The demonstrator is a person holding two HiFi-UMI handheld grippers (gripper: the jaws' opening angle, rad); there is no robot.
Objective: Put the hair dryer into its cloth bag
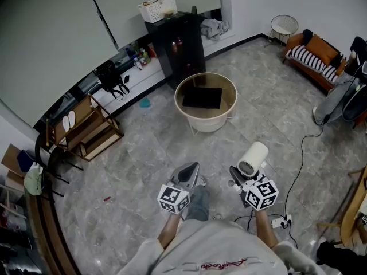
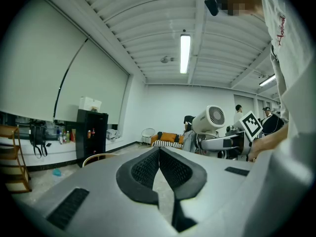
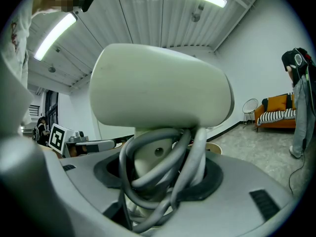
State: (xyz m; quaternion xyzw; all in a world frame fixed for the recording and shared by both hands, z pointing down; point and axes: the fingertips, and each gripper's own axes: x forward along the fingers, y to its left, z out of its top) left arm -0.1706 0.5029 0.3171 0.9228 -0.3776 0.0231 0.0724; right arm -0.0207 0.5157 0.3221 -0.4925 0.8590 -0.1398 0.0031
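Looped cord, smooth cylindrical dryer

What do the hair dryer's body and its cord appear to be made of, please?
The hair dryer body looks like hard plastic in a matte off-white finish: it is smooth and evenly shaded, with only soft highlights. Its cord looks like grey rubber or vinyl sheathing, since it bends in smooth loops and has a slight sheen.

Left hand-held gripper: jaws pressed together, nothing between them, held about level.
Right hand-held gripper: jaws clamped on the hair dryer handle, about level.
Forearms: both reach forward, side by side.
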